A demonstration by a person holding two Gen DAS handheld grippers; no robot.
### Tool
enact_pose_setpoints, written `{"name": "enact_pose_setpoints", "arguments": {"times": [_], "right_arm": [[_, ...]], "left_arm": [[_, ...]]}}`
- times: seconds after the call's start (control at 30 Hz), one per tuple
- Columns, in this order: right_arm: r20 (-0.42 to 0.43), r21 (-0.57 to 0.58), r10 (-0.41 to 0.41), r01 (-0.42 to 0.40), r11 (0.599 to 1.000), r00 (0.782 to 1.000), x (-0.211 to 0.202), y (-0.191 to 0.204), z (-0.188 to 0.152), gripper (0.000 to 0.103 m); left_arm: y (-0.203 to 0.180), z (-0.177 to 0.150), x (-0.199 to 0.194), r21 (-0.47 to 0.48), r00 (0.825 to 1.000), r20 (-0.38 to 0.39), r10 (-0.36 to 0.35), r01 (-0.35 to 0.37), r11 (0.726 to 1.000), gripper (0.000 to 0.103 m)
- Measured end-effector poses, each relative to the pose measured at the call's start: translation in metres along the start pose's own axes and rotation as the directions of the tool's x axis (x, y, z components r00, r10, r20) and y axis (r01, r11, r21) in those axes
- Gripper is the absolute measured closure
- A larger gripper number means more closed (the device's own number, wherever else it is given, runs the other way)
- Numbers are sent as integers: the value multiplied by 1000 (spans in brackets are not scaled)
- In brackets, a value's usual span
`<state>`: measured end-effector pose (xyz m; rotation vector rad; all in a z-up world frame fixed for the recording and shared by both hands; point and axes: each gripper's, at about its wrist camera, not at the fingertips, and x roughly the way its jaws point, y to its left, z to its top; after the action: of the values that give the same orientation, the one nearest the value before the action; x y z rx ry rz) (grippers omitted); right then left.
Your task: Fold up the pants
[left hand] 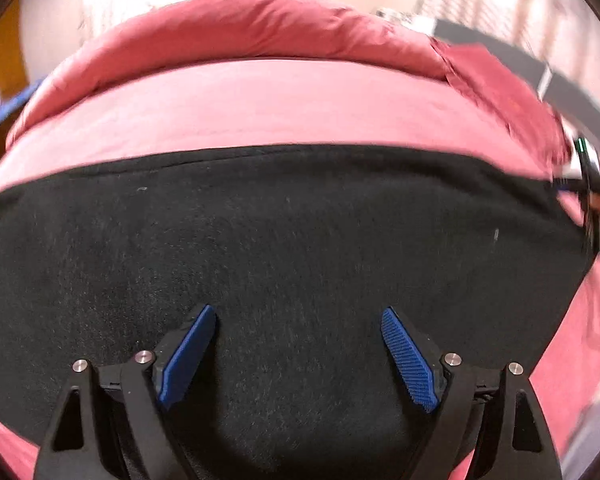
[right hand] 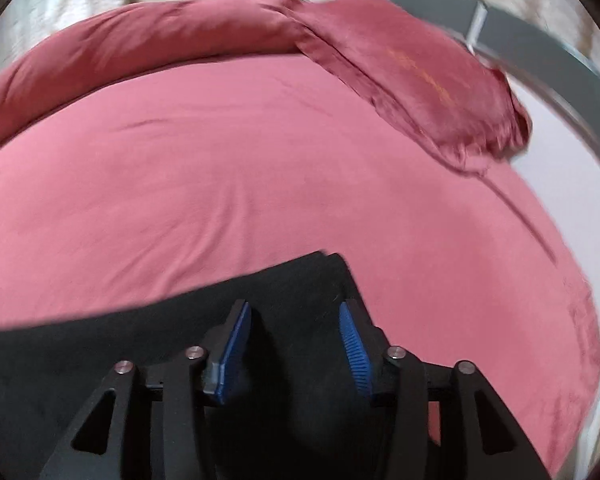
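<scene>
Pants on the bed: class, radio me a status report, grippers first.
Left gripper open above the black pants. Right gripper open, nothing gripped, at the pants' corner. Pants flat on red sheet. Nothing in the way.

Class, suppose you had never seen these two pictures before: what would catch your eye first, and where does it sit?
First, the black pants spread flat across the near part of the pink-red bed sheet, filling the lower half of the left wrist view. Next, the blue fingers of the left gripper, wide apart above the cloth. Behind, a rolled red duvet lies along the far edge, with a red pillow at its right end.
</scene>
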<state>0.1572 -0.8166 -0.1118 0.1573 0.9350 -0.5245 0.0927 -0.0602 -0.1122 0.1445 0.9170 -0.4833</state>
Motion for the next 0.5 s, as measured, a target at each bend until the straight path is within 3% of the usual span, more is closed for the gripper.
{"name": "enact_pose_setpoints", "arguments": {"times": [0.07, 0.13, 0.23, 0.33, 0.4, 0.5], "right_arm": [[-62, 55, 51, -48, 997, 997, 20, -11, 3, 49], [-43, 75, 77, -74, 994, 996, 22, -16, 0, 51], [-16, 52, 68, -67, 996, 998, 19, -12, -1, 80], [36, 48, 35, -36, 998, 999, 9, -9, 3, 85], [86, 74, 21, -28, 997, 996, 0, -14, 6, 87], [153, 178, -14, -13, 984, 988, -7, -34, 9, 90]], "left_arm": [[-11, -3, 1, 60, 999, 1, 35, -35, 998, 14], [-18, 5, 0, 53, 1000, -16, 15, -15, 999, 16], [-28, 28, -3, 51, 1000, 13, -14, 14, 999, 18], [-38, 56, 0, 70, 998, 63, -27, 22, 997, 18], [-31, 77, 24, 73, 999, 37, -3, 0, 997, 17], [-11, 85, 65, -7, 996, -51, 68, -69, 998, 18]]}}
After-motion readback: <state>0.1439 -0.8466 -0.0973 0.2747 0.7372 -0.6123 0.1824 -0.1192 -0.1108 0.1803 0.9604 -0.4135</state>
